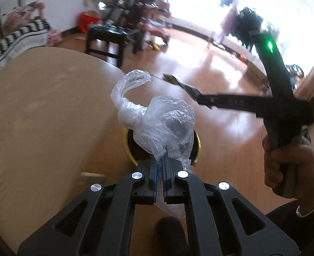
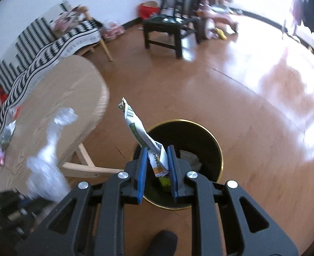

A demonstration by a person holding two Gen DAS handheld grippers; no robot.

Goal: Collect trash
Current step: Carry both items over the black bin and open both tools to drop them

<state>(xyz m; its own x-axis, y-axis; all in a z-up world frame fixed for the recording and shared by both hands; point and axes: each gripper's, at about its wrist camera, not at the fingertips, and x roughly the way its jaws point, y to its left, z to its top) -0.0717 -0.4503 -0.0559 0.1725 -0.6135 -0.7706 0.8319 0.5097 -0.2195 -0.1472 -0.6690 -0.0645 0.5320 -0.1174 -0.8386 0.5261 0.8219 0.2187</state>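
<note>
Left hand-held gripper [image 1: 164,162] clamping plastic bag [image 1: 163,125], right hand-held gripper [image 2: 157,160] pinching wrapper [image 2: 144,134] (above bin [image 2: 217,149])

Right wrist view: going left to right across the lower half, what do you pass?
Clear plastic bag → round wooden table's edge → snack wrapper pinched in the right tongs → gold-rimmed black trash bin → bare wooden floor.

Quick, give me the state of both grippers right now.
Left gripper: shut on the clear plastic bag, above the bin.
Right gripper: shut on the crumpled wrapper, over the bin.
</note>
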